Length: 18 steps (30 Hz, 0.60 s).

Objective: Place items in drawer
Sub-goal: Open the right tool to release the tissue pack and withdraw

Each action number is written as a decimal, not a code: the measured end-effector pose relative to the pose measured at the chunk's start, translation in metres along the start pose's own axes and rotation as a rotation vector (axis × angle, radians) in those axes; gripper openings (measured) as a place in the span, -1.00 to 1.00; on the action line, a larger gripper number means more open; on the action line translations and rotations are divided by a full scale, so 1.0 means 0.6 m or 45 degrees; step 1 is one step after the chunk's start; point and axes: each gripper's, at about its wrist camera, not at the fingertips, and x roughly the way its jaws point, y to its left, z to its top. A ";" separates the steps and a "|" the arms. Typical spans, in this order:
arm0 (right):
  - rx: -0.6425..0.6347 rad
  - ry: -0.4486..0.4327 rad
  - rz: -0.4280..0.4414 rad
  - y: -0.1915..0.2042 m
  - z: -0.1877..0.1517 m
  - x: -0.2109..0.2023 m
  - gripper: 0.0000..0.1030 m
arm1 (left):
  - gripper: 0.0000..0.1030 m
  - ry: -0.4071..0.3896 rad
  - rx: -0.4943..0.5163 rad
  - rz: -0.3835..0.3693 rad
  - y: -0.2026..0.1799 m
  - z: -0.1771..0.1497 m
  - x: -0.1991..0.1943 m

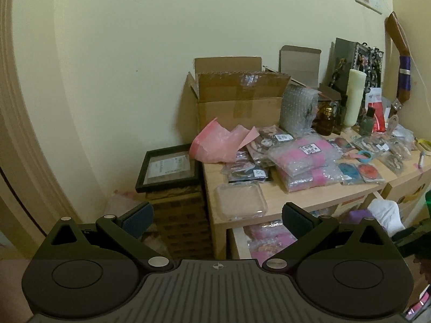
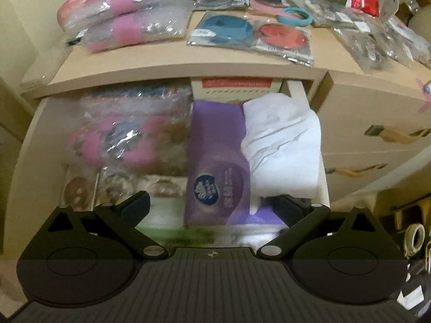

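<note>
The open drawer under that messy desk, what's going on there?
A person is tidying desk items into the drawer. The right hand-held gripper hangs open and empty over it, above a purple tissue pack and white cloth. The left hand-held gripper, also open, faces the bubble-wrapped pink packages on the desktop.

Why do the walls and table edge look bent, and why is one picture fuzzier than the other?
Both views are fisheye, so straight lines bow: the table edge curves in the right wrist view. That view is also blurred, most over the bubble-wrapped pink bundle in the drawer; the left wrist view is sharper, under dim yellowish light.
</note>
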 end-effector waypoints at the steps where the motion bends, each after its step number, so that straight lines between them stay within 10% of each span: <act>1: -0.003 -0.010 -0.003 -0.001 0.001 0.003 0.99 | 1.00 0.002 -0.002 0.004 0.000 0.000 0.000; 12: 0.023 -0.130 0.077 -0.050 0.015 -0.067 0.97 | 1.00 0.007 -0.003 0.018 -0.005 0.000 0.002; 18: 0.161 -0.412 0.314 -0.108 0.025 -0.132 0.98 | 1.00 0.014 0.006 0.009 -0.012 0.001 0.007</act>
